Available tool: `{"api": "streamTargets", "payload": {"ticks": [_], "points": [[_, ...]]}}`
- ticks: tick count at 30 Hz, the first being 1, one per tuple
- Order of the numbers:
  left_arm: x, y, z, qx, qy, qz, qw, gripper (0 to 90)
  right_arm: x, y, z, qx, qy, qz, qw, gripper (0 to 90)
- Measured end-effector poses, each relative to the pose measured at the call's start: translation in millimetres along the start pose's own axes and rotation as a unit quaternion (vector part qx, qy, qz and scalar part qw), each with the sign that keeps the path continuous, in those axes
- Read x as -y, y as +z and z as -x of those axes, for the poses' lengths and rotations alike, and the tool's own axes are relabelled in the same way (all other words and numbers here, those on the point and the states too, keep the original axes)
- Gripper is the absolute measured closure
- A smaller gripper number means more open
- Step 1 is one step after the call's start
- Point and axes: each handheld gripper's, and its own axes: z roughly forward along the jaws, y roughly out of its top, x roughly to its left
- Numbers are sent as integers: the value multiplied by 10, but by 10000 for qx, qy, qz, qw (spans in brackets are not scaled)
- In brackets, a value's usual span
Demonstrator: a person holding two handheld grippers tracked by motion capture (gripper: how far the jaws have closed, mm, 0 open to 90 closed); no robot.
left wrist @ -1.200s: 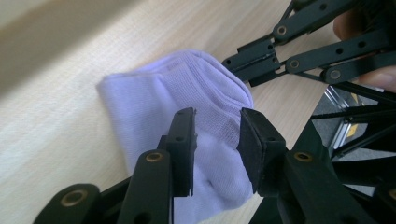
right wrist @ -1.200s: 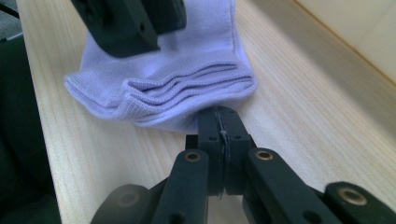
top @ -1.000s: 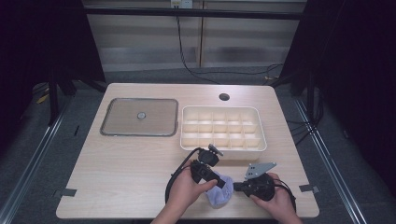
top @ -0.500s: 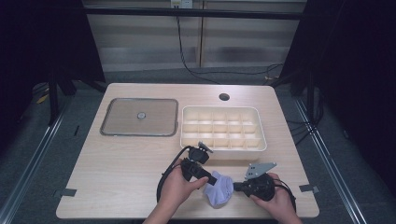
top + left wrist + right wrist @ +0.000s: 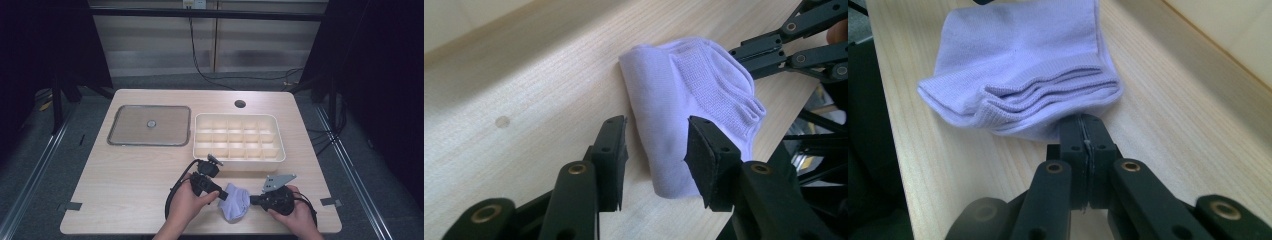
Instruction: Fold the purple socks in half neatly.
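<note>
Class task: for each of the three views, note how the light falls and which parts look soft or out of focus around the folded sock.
High view: table evenly lit, surroundings dark, sock small and soft. Left gripper view: sock sharp, near black jaws slightly blurred, bright glare at upper left. Right gripper view: sock's ribbed edge crisp, the right hand-held gripper a little soft.

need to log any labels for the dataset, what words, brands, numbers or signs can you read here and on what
None: no readable text stands on anything here.
sock: plain lavender knit, no label or brand.
divided tray: plain cream plastic, no marks.
lid: clear, with a small round knob, no lettering.
left hand-held gripper and right hand-held gripper: black jaws with brass rivets, no printing.
table: bare wood grain.
</note>
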Motion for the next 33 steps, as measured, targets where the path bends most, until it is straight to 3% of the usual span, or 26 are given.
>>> {"api": "streamTargets", "payload": {"ticks": [11,16,33], "points": [[18,102,-6,151,-149,-84,9997,672,-4,-2,-9,55,-65,-25,10000,891],[10,103,9,209,-159,-159,9995,813,-6,-3,-17,84,-102,-25,9999,889],[-36,65,55,276,-119,-164,9994,826,46,-92,-9,63,-79,-22,9999,900]]}}
